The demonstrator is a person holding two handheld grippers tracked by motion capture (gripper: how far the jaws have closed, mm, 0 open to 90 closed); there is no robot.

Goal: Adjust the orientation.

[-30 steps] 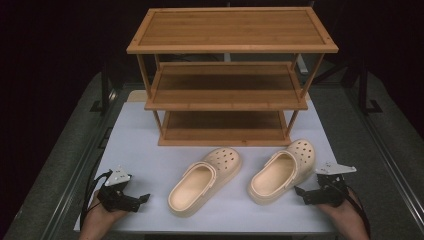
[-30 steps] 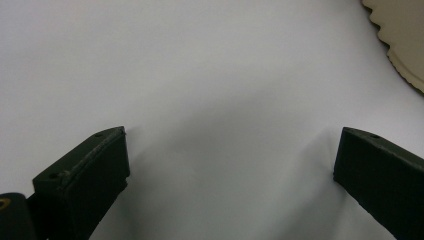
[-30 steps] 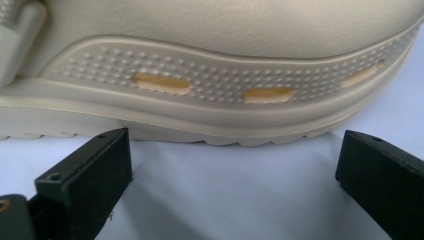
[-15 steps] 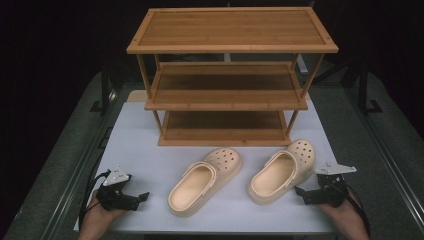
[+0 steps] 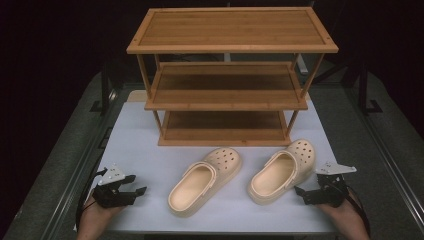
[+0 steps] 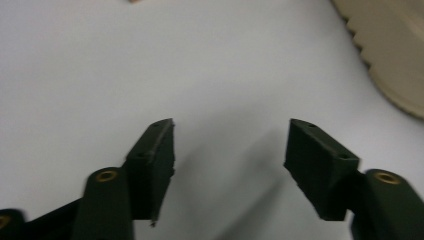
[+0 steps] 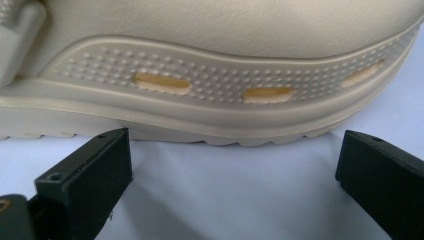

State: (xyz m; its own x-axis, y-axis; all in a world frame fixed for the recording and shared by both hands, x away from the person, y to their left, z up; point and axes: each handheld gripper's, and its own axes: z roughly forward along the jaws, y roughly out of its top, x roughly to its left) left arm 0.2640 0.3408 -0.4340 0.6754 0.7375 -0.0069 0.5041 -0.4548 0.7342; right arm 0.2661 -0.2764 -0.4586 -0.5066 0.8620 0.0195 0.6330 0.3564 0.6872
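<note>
Two beige clogs lie on the white table point(image 5: 150, 150) near the wooden rack point(image 5: 227, 80). Left gripper point(image 5: 140, 185), jaws just closing yet still apart on nothing, sits left of the left clog point(image 5: 202, 182), cut off in its view. Right gripper point(image 5: 299, 192) gapes beside the right clog point(image 5: 282, 170).

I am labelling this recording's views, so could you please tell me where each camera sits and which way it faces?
High view: above the person's side, looking forward and down at the wooden rack, left clog, right clog; both hands hold the left gripper and right gripper.
Left gripper view: rides that gripper, facing the white tabletop; its jaws, just closing, hold nothing.
Right gripper view: faces the right clog's side, jaws apart.
Shared: the right clog, tabletop.
</note>
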